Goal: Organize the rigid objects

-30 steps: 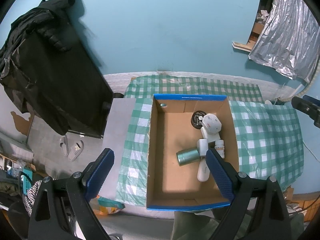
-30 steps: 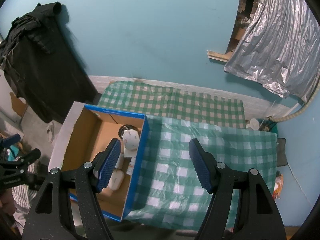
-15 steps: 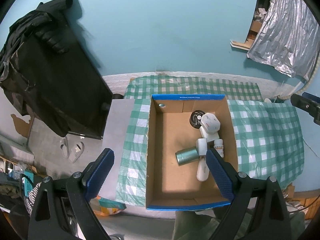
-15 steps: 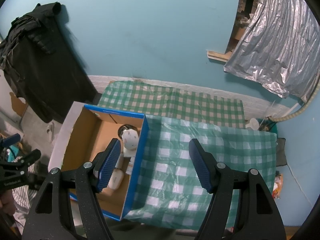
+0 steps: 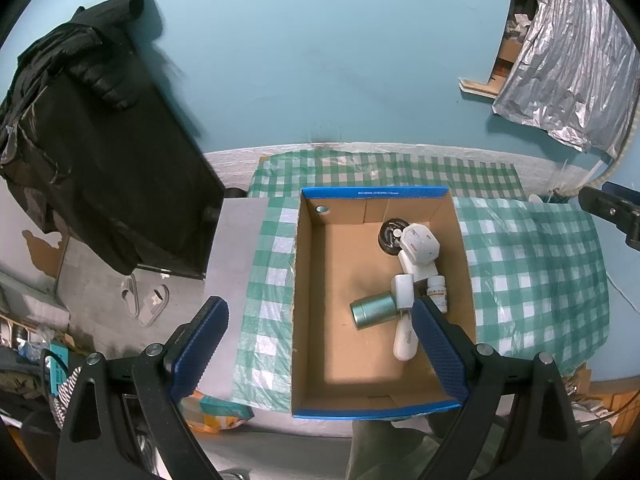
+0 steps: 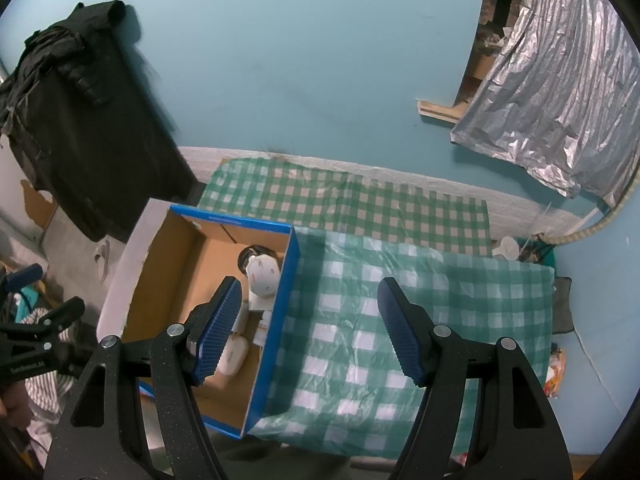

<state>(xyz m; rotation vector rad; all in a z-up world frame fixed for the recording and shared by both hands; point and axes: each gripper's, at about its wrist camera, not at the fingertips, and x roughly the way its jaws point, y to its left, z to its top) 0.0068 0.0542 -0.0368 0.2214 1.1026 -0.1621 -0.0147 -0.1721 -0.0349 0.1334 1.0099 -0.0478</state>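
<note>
Both claws hang wide apart and empty above the table: the left gripper [image 5: 320, 344] over the blue-edged cardboard box [image 5: 308, 280], the right gripper [image 6: 310, 328] over the green checked cloth [image 6: 400, 300]. A metal tin [image 5: 372, 311] and white bottles [image 5: 418, 248] lie inside the box.

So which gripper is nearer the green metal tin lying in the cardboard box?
Left. The left gripper hangs over the cardboard box, its right finger beside the green metal tin. The right gripper sits off over the box's right wall and checked cloth.
</note>
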